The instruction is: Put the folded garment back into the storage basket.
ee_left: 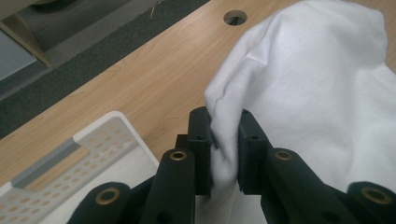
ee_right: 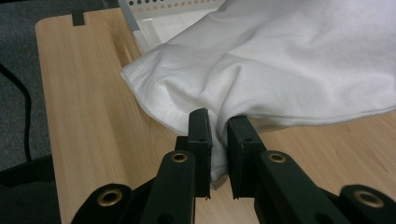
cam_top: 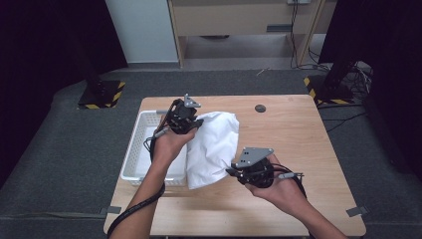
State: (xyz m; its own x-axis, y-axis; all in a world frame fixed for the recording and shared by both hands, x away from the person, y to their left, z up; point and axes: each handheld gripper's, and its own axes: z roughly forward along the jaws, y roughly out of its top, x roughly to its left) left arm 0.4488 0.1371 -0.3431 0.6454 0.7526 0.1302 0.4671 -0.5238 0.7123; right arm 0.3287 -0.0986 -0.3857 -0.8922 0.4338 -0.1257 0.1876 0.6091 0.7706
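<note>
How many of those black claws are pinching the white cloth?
2. The left claw grips the white cloth at its far end beside the white basket; the right claw grips its near edge over the table.

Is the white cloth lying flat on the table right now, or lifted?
Lifted, bunched. The white cloth hangs between the left gripper and right gripper, each shut on a pinch of it; one part drapes over the basket rim.

Left gripper (cam_top: 198, 123) and right gripper (cam_top: 230, 171) of matte black plastic, 2 blocky jaws each, brass-ringed pivot holes along the linkages, grey 3-cornered plate with small holes on top, black cable trailing along each forearm, no sleeves
</note>
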